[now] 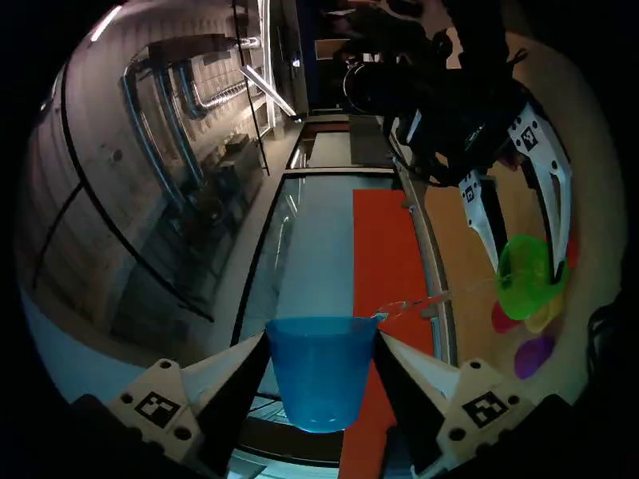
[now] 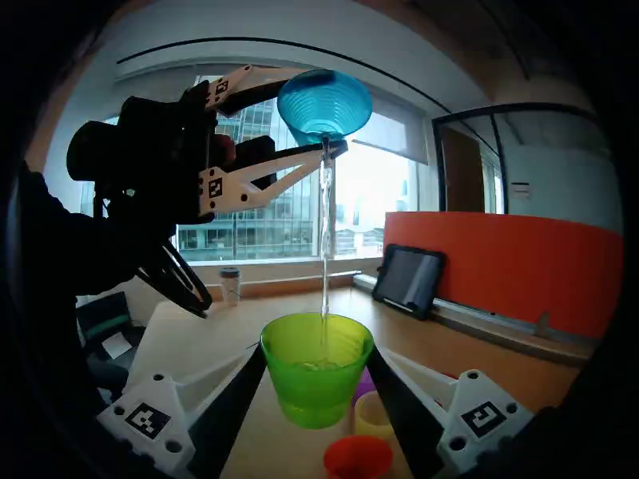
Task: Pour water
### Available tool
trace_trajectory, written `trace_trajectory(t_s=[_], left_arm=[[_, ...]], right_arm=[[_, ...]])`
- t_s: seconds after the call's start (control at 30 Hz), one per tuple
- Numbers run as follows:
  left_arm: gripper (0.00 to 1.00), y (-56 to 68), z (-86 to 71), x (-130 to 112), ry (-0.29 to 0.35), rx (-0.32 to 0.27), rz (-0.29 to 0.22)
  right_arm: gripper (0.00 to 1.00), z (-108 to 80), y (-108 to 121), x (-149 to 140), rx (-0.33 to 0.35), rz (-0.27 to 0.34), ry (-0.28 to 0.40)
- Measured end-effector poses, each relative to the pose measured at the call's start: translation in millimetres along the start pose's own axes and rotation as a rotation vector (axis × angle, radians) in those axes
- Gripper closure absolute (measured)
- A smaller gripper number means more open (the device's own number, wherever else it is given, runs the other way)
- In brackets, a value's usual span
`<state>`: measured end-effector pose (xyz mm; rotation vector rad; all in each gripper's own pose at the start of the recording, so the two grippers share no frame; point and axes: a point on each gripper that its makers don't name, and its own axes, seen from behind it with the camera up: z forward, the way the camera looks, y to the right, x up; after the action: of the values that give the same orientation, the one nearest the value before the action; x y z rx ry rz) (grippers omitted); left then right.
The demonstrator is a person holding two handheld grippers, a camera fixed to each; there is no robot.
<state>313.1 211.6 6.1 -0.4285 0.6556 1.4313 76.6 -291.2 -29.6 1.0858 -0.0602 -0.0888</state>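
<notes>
Overhead, tilted blue cup (image 2: pixel 323 104), well above green cup (image 2: pixel 317 375)

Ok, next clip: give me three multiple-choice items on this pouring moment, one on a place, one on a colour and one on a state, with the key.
1. Where is the blue cup relative to the green cup?
A) above it
B) below it
C) nested inside it

2. What colour is the partition behind the tablet?
A) white
B) orange
C) black

3. What state is the blue cup in?
A) upright
B) tipped, with water running out
C) lying on the table

Key:
1 A: in the right gripper view, the left gripper holds it over the green cup.
2 B: the panel behind the tablet is plainly orange.
3 B: a water stream falls from its rim into the green cup, which the right gripper holds.
</notes>
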Motion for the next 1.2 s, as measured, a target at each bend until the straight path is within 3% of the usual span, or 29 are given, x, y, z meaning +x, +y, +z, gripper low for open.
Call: trace_trajectory(t_s=[0.6, 1.2], left_arm=[[0.13, 3.7, -1.4, 7.1, 0.013, 0.003, 0.108], [0.13, 12.0, -3.9, 10.5, 0.017, 0.012, 0.123]], right_arm=[[0.09, 0.9, 4.2, -3.0, -0.008, 0.004, -0.001], [0.09, 1.7, 4.9, -1.8, -0.01, 0.006, 0.002]])
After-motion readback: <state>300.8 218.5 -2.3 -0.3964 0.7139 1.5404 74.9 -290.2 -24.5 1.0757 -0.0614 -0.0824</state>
